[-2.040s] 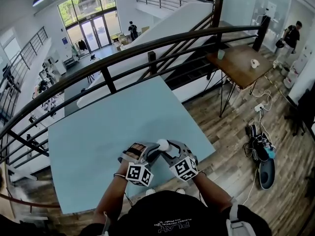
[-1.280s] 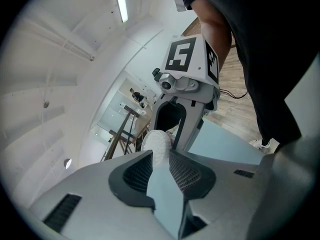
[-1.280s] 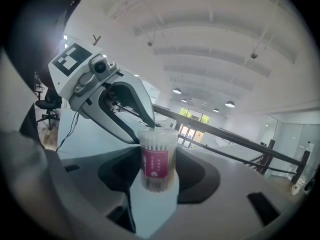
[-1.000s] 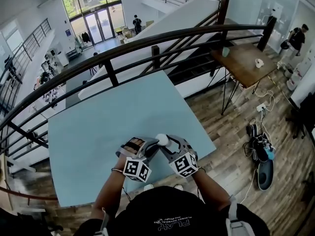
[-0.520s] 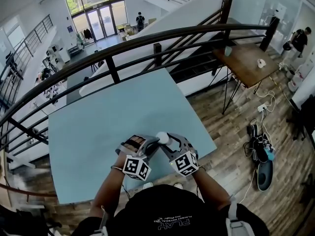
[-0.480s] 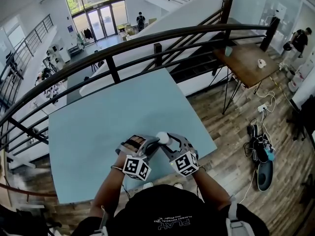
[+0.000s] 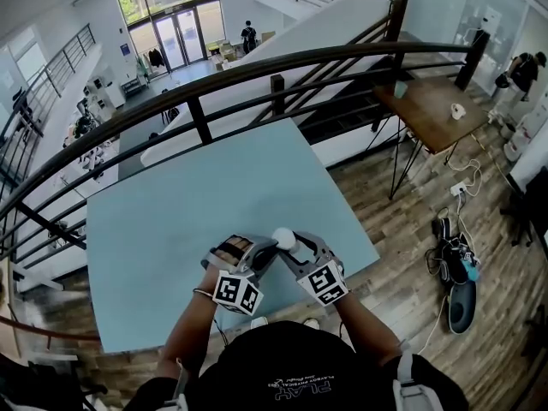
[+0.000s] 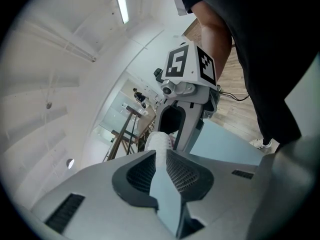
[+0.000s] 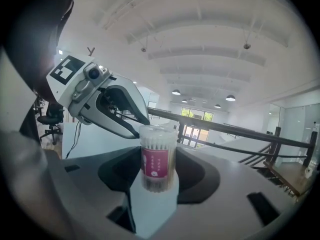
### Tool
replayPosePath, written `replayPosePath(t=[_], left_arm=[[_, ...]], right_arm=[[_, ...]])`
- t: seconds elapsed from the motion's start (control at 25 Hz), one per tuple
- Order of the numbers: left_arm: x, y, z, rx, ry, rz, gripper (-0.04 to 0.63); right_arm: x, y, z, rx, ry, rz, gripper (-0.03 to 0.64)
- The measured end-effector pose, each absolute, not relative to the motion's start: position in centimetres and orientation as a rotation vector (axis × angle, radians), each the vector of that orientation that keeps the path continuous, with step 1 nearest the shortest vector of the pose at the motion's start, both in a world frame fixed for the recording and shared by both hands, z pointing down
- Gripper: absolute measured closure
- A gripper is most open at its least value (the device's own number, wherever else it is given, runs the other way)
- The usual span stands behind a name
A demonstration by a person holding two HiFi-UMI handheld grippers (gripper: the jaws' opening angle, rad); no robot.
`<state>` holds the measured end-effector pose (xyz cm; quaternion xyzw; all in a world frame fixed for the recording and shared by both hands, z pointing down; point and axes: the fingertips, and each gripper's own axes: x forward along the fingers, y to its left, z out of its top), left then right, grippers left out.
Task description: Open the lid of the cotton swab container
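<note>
A clear cotton swab container (image 9: 158, 156) with a pink label stands upright between the jaws of my right gripper (image 9: 158, 176), which is shut on its body. In the head view only its white lid (image 7: 283, 240) shows, just above the light-blue table (image 7: 188, 204) near the front edge. My left gripper (image 7: 272, 248) meets it from the left. Its jaws have just been closing, and the lid (image 8: 159, 141) now sits pinched between its fingertips. In the right gripper view one left finger (image 9: 122, 115) reaches the lid's rim (image 9: 158, 130).
A dark curved railing (image 7: 197, 101) runs behind the table. Wood floor (image 7: 402, 229) lies to the right, with shoes and cables (image 7: 454, 264) and a small wooden table (image 7: 428, 105). The person's black shirt (image 7: 291, 375) is close to the front edge.
Both grippers stay together at the container near the table's front edge. The head view has shifted slightly; nothing else has visibly moved.
</note>
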<state>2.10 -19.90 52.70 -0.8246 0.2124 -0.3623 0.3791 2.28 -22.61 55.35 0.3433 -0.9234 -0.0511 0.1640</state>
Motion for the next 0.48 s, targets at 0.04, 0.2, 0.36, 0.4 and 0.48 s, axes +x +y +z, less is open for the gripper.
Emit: replayPosePath(t=[0.04, 0.2, 0.36, 0.4, 0.48], left_arm=[[2.13, -19.87, 52.61, -2.106, 0.544, -0.923, 0.517], [2.16, -19.91, 52.74, -2.096, 0.555, -0.92, 0.517], [2.17, -19.82, 52.8, -2.09, 0.574, -0.906, 0.515], [2.15, -19.73, 52.68, -2.089, 0.575, -0.902, 0.515], [2.06, -19.51, 52.31, -2.083, 0.576, -0.9, 0.515]], right_arm=[[2.28, -22.56, 55.14, 0.981, -2.635, -0.141, 0.396], [2.35, -22.54, 54.95, 0.976, -2.64, -0.142, 0.395], [2.6, -22.53, 54.96, 0.995, -2.649, -0.114, 0.394], [2.63, -22.49, 54.94, 1.002, -2.653, -0.106, 0.394], [2.55, -22.36, 54.89, 1.007, -2.659, -0.094, 0.394]])
